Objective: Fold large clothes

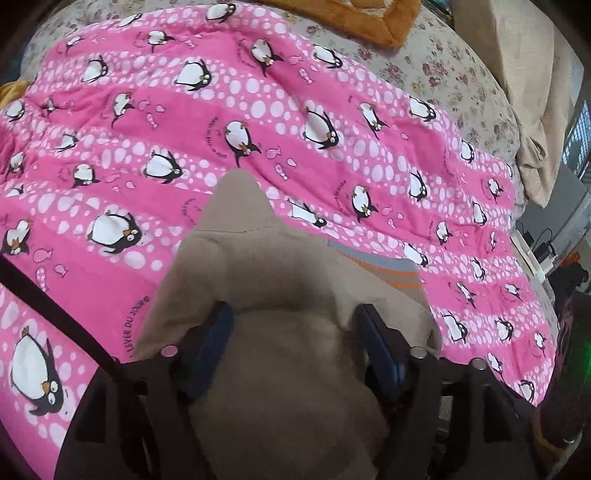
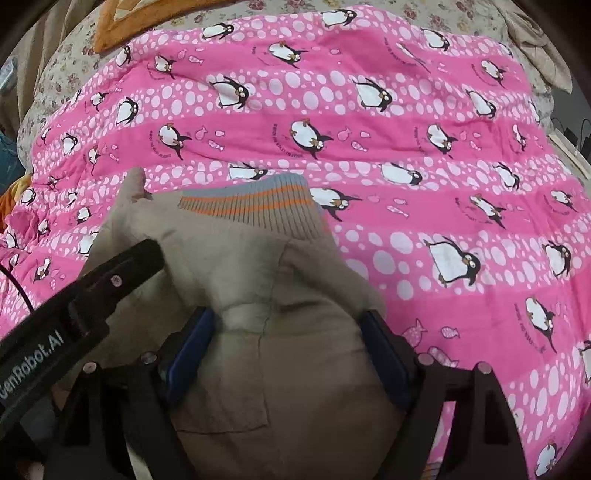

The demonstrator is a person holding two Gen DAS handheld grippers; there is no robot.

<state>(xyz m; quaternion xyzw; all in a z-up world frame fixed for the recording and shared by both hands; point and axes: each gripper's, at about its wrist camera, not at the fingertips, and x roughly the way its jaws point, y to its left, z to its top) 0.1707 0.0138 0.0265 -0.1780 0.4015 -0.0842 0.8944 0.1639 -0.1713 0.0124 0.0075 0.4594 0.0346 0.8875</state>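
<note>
**Garment bunched between two sets of parted tongs**

Fabric fills the foreground in both wrist views. A beige garment is seen heaped on the pink penguin-print quilt, which is spread over a floral bed sheet.

The left tongs are seen with blue pads standing apart, a thick fold of the beige cloth lying between them; whether the pads press on it cannot be told, though no firm pinch is shown.

The right tongs are held wide, the garment mounded between their blue pads and spilling past both fingers. No clamp on the cloth is visible there.

Just beyond the right tongs, the striped ribbed hem, grey with orange lines, is laid flat on the quilt. In the right wrist view the left tongs are seen entering from the left, resting over the beige cloth. An orange cushion is seen far ahead of the left tongs.
</note>
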